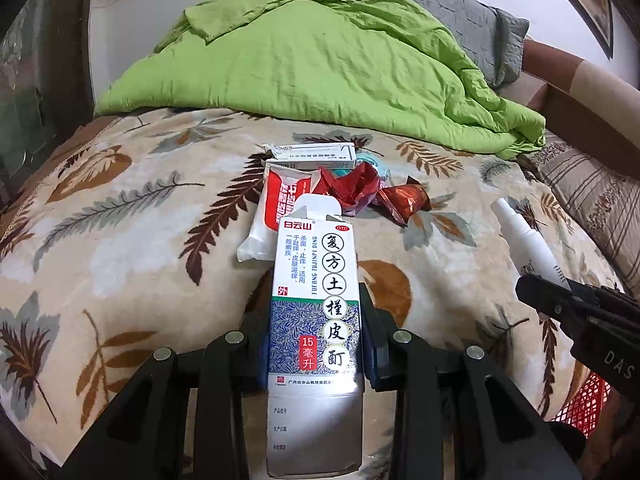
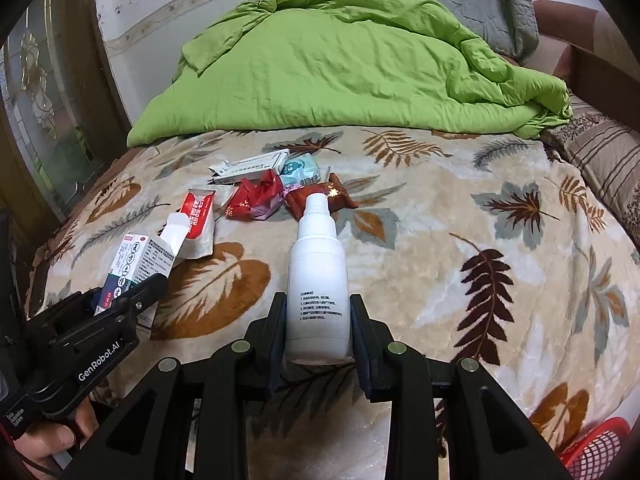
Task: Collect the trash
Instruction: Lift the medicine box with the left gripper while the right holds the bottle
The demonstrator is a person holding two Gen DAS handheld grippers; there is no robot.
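1. Cardboard fills the middle of my left wrist view: the medicine box (image 1: 316, 320) is clamped between the fingers of the left gripper (image 1: 316, 320), top flap open and pointing away, and it blocks part of the litter behind it.
2. My right gripper (image 2: 318, 320) grips the white spray bottle (image 2: 316, 276) by its lower body, cap pointing away; the small print on its label is too fine for me to read.
3. On the leaf-print blanket (image 1: 120, 240) the rest of the trash sits in a cluster: a red-and-white sachet (image 1: 276, 208), a flat white carton (image 1: 316, 154), crumpled red wrappers (image 1: 352, 188) and a brown candy wrapper (image 1: 408, 200).
4. Only my right wrist view shows the pale blue packet (image 2: 300, 172) clearly; from the left I catch only a sliver of it behind the carton.
5. The red mesh basket (image 2: 600, 452) is cut off at the lower right corner in both views, so I cannot tell what it holds.
6. The right view alone shows my hand (image 2: 52, 436) under the left gripper's handle.
7. A green quilt (image 2: 340, 68) lies heaped at the far end of the bed.
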